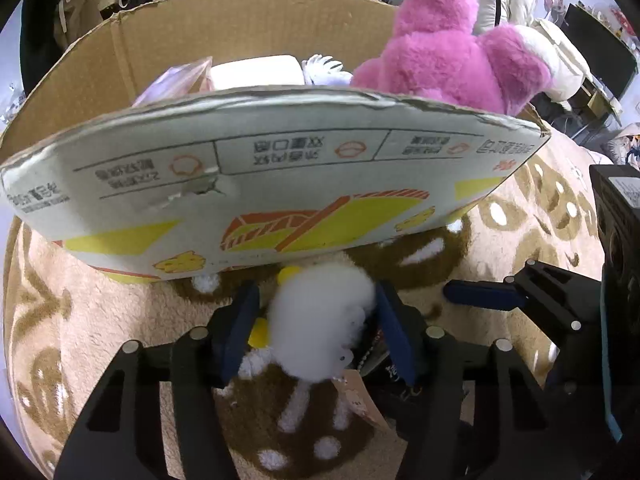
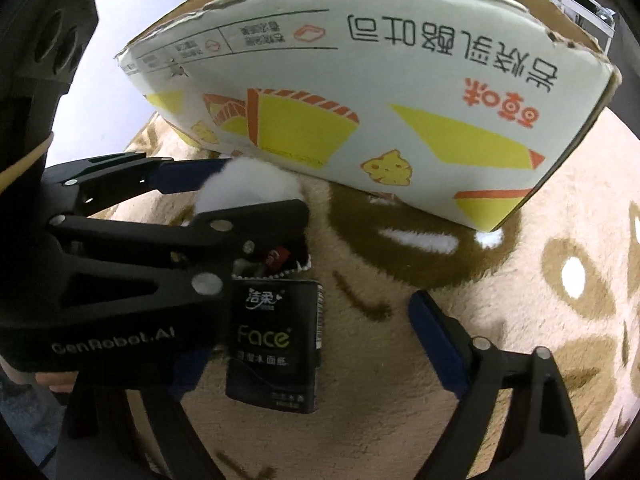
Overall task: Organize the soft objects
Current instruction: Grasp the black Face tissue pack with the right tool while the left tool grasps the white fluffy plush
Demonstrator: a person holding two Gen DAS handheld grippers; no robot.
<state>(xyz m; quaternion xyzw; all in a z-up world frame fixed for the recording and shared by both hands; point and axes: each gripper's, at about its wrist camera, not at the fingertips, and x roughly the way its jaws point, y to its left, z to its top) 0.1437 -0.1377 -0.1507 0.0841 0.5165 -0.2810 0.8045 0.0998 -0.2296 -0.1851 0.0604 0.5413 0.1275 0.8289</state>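
Note:
My left gripper (image 1: 316, 328) is shut on a small white fluffy plush toy (image 1: 320, 320) with yellow parts, held low just in front of the cardboard box (image 1: 280, 184). The same gripper and toy (image 2: 244, 184) show at the left of the right wrist view. The open box holds a big pink plush (image 1: 448, 56) and white soft items (image 1: 256, 72). My right gripper (image 2: 320, 348) is open, around a black "Face" tissue pack (image 2: 276, 344) lying on the rug; its left finger is hidden behind the left gripper.
A beige and brown patterned fluffy rug (image 2: 540, 280) covers the surface. A small dark packet (image 2: 280, 260) lies beside the tissue pack. Household clutter (image 1: 592, 40) stands behind the box.

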